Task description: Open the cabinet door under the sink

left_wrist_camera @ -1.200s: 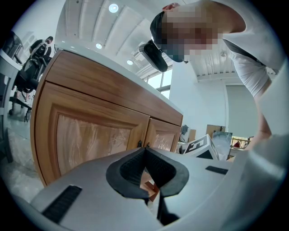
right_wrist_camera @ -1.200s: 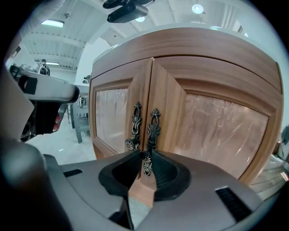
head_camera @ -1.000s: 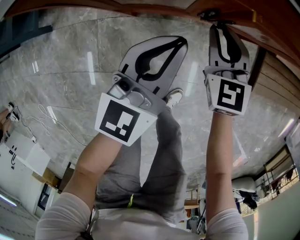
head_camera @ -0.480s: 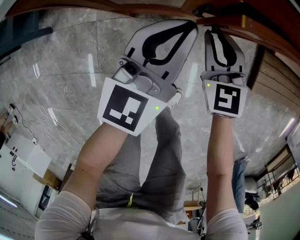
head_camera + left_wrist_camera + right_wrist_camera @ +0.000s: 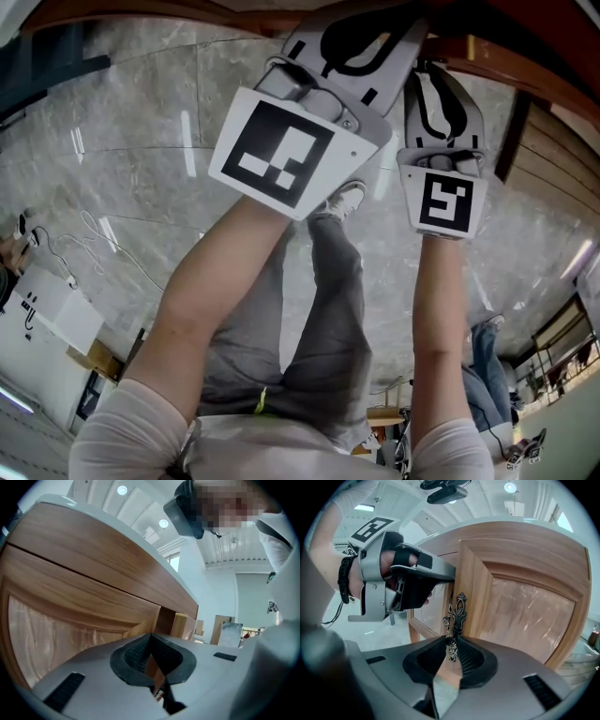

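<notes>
One claw (image 5: 451, 644) on door (image 5: 525, 606) edge handle (image 5: 458, 611)

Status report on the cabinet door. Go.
Right gripper shut on door handle. Left gripper, jaws together, beside the door's edge. Cabinet door ajar. No obstruction seen.

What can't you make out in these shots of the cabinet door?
Cabinet interior: right gripper view, hidden behind the door.
Left gripper grip: left gripper view shows wood between its jaws; whether it is held or merely behind them is unclear.
Its tips: head view, lost at the dark top edge.
</notes>
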Motion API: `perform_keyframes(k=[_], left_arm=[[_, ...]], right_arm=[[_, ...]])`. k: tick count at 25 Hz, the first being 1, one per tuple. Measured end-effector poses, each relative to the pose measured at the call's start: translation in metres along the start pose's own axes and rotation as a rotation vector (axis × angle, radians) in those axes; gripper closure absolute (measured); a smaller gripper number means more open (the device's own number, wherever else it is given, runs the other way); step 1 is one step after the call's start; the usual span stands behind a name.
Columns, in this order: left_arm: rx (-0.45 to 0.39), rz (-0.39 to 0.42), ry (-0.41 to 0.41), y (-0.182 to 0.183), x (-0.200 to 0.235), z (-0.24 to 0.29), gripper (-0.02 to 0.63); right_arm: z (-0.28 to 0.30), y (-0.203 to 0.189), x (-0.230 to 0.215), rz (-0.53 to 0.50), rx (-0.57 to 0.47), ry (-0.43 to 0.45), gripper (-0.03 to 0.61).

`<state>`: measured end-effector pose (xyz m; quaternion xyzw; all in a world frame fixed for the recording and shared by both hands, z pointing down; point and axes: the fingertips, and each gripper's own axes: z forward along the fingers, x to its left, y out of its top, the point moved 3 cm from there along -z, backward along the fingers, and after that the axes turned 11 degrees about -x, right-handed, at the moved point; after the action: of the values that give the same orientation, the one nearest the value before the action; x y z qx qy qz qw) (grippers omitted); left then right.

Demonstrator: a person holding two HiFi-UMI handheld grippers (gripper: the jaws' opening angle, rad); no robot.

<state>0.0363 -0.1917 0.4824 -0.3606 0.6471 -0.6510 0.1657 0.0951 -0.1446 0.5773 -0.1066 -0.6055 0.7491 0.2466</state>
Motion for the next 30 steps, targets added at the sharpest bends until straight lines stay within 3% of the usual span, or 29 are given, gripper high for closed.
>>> perform_keyframes(k=[7, 14, 20, 25, 30], left_arm=[[0.012, 0.052, -0.064, -0.008, -0.006, 0.009, 0.595], [0.034, 0.186, -0.172, -0.019, -0.009, 0.011, 0.597], [0.012, 0.152, -0.210, -0.016, -0.014, 0.003, 0.600], [0.066, 0.255, -0.198, -0.023, -0.012, 0.008, 0.598], [0.032, 0.239, -0.240, -0.018, -0.018, 0.018, 0.599]], right_arm=[[-0.001, 0.000, 0.001, -0.017, -0.004, 0.006, 0.491], [-0.003, -0.001, -0.001, -0.005, -0.017, 0.010, 0.489], [-0.005, -0.002, -0.002, -0.003, -0.015, 0.004, 0.489], [-0.006, -0.001, -0.001, -0.030, -0.016, 0.020, 0.489], [-0.016, -0.004, 0.004, -0.018, -0.013, 0.028, 0.489]])
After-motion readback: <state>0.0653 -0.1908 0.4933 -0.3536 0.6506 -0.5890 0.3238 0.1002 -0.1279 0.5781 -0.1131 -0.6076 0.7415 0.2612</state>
